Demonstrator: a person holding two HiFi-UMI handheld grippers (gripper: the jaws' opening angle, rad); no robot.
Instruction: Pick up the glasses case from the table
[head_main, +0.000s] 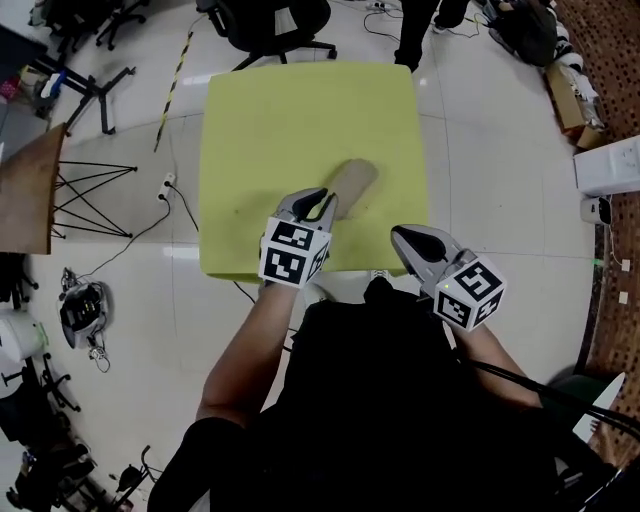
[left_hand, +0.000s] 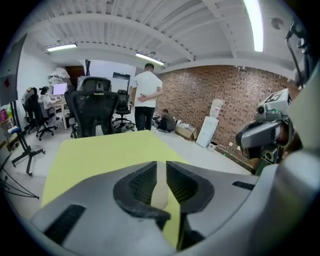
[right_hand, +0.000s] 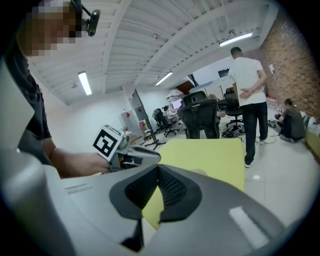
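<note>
Near the middle of the square yellow-green surface (head_main: 300, 110): one tan, oval, soft glasses case (head_main: 355, 180), lying flat. Left hand-held gripper (head_main: 322, 198) just beside its near end, released, jaws narrowly parted, the case showing through the gap. Right hand-held gripper (head_main: 402, 236) over the surface's near right corner, clenched, empty.

Glasses case (head_main: 355, 182) on table (head_main: 280, 130) — left gripper (head_main: 325, 200) just beside

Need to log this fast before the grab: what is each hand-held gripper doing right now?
Left hand-held gripper: open a crack, gripping nothing; the beige oval glasses case shows through the gap.
Right hand-held gripper: closed, empty.
</note>
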